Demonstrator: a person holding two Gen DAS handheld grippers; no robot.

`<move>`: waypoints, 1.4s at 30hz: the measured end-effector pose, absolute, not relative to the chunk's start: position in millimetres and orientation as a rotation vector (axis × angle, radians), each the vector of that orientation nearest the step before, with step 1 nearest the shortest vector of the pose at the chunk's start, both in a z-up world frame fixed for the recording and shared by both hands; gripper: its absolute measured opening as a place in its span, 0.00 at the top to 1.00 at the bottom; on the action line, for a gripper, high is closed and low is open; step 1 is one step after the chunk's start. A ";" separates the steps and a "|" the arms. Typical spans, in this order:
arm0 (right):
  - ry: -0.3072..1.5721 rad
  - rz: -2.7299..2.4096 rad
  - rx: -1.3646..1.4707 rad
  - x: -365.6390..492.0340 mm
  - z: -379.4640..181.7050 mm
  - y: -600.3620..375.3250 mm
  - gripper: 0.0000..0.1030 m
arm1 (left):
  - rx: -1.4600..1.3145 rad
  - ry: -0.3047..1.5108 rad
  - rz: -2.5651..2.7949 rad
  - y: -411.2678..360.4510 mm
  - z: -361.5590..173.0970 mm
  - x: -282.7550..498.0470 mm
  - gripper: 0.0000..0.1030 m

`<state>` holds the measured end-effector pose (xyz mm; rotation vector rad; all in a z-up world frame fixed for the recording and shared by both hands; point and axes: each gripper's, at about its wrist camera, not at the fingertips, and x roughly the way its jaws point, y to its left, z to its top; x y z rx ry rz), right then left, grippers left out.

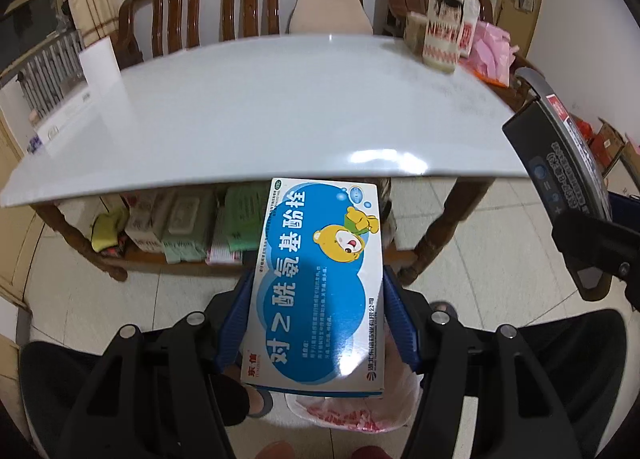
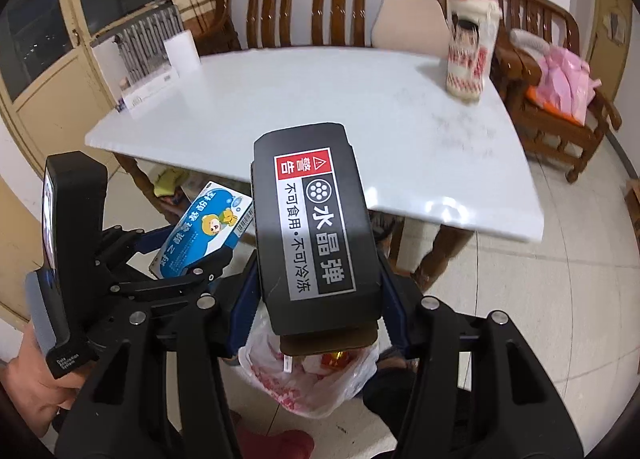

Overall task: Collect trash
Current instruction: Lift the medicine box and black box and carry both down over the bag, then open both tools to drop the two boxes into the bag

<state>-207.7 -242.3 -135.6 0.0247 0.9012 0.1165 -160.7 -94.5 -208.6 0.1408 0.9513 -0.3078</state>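
My left gripper [image 1: 316, 323] clamps the blue medicine box [image 1: 320, 279]; my right gripper [image 2: 320, 295] clamps the black box [image 2: 312, 219]. I see both above the plastic bag [image 2: 316, 379] on the floor, before the white table [image 1: 260, 111].

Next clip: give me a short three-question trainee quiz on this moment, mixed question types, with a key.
1. True or false: the left gripper is shut on the blue-and-white medicine box.
2. What does the right gripper hold? A) a pink bag B) the black box with a red warning label C) nothing
3. Fill in: below both grippers, on the floor, sits an open plastic ____ with trash in it.

Key: 1 true; 2 B; 3 bag. The white table still carries a tall carton at its far corner.
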 end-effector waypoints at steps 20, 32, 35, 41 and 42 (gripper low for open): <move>1.321 0.014 0.101 -197.2 -358.3 -239.2 0.49 | 0.179 1.306 -0.268 -102.9 -414.1 -162.6 0.42; 1.433 -0.005 0.100 -187.1 -410.6 -231.1 0.49 | 0.205 1.414 -0.244 -102.5 -460.7 -166.8 0.42; 1.454 -0.006 0.112 -186.1 -416.3 -232.5 0.48 | 0.201 1.433 -0.250 -102.1 -467.6 -167.7 0.41; 1.471 -0.017 0.132 -186.0 -419.6 -237.5 0.48 | 0.179 1.437 -0.255 -101.7 -467.3 -165.9 0.29; 1.470 -0.022 0.141 -185.9 -419.2 -239.9 0.45 | 0.173 1.437 -0.252 -100.8 -467.0 -165.4 0.25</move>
